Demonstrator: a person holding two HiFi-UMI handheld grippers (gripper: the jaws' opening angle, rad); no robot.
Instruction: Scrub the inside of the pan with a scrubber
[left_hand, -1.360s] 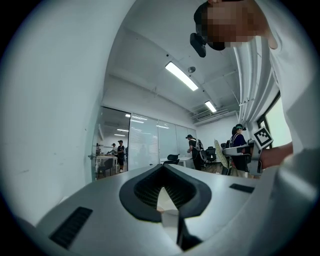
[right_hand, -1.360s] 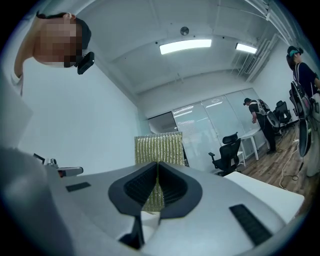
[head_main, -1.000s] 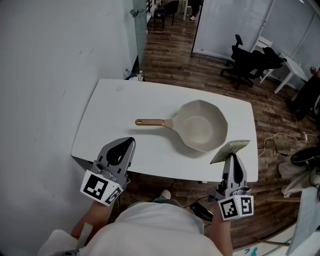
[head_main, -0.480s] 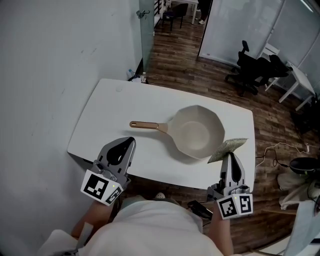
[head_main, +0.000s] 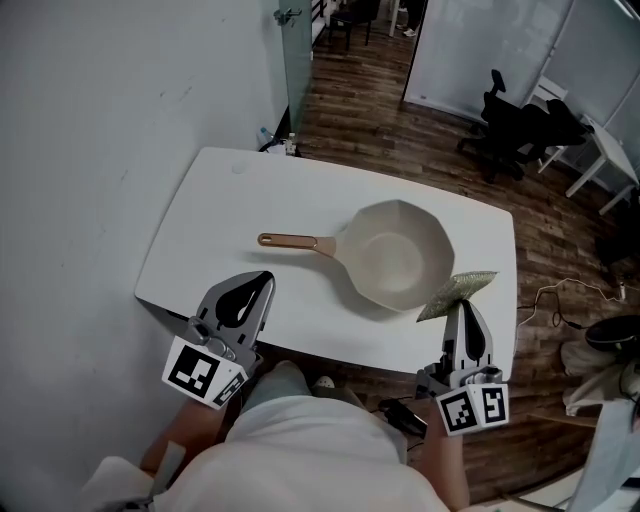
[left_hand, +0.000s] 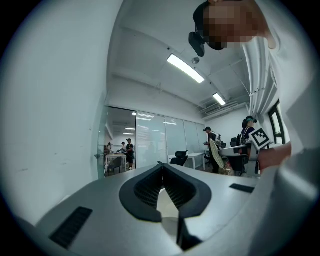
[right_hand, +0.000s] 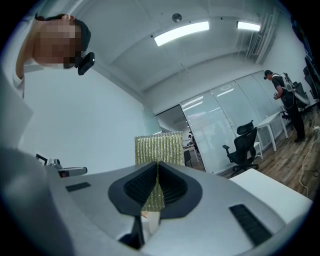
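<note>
Right gripper (head_main: 464, 310) fingers clamp a flat gold mesh scrubber (head_main: 456, 295), seemingly just short of the cream copper-handled pan (head_main: 400, 262); left gripper (head_main: 259, 281) fingers together, empty.

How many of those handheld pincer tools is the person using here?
2. The left gripper is shut and empty, near the front-left edge of the table. The right gripper is near the table's front-right edge, shut on the scrubber.
</note>
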